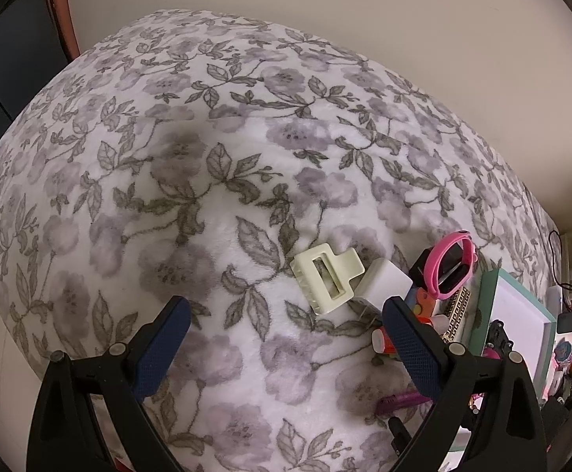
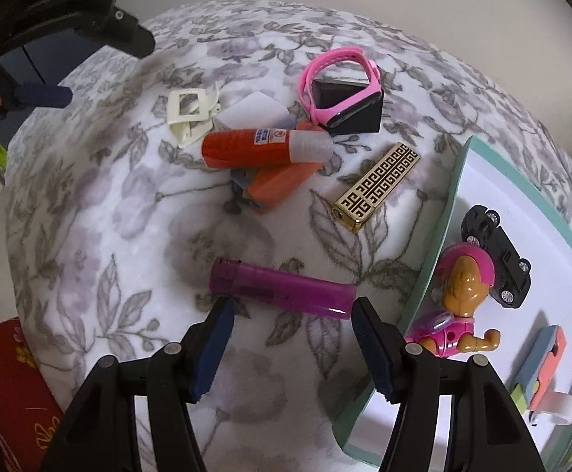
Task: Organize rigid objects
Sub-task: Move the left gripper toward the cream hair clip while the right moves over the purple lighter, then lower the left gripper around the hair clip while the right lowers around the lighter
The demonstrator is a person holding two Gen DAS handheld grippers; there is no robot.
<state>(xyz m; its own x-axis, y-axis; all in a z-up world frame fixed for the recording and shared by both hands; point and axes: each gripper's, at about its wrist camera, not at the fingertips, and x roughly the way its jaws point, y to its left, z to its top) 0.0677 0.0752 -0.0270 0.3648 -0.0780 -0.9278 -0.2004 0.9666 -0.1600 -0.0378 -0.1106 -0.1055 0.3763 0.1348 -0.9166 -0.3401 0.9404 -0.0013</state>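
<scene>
- Right claw (image 2: 290, 314) at the lower middle of the right wrist view, jaws apart, nothing clamped; blue pads on each side of the purple lighter (image 2: 282, 288), touching or not cannot be told.
- Purple lighter lying flat on the floral blanket (image 2: 109, 236), just above the fingertips, left of the teal-rimmed tray (image 2: 435, 244).
- In the tray, at the right of the frame: pink toy pup (image 2: 463, 295), leaning over the rim, and black toy car (image 2: 496, 251) beside it.
- Gold patterned lighter (image 2: 376, 187) near the tray's upper left edge.
- Upper middle: red glue stick (image 2: 266, 147) lying across an orange lighter (image 2: 282, 185); cream hair clip (image 2: 191, 116) to the left, pink watch (image 2: 341, 86) around a black stand to the right.
- Left claw (image 1: 286, 326) at the bottom of the left wrist view, jaws wide apart, empty, over the blanket; hair clip just above its right finger.
</scene>
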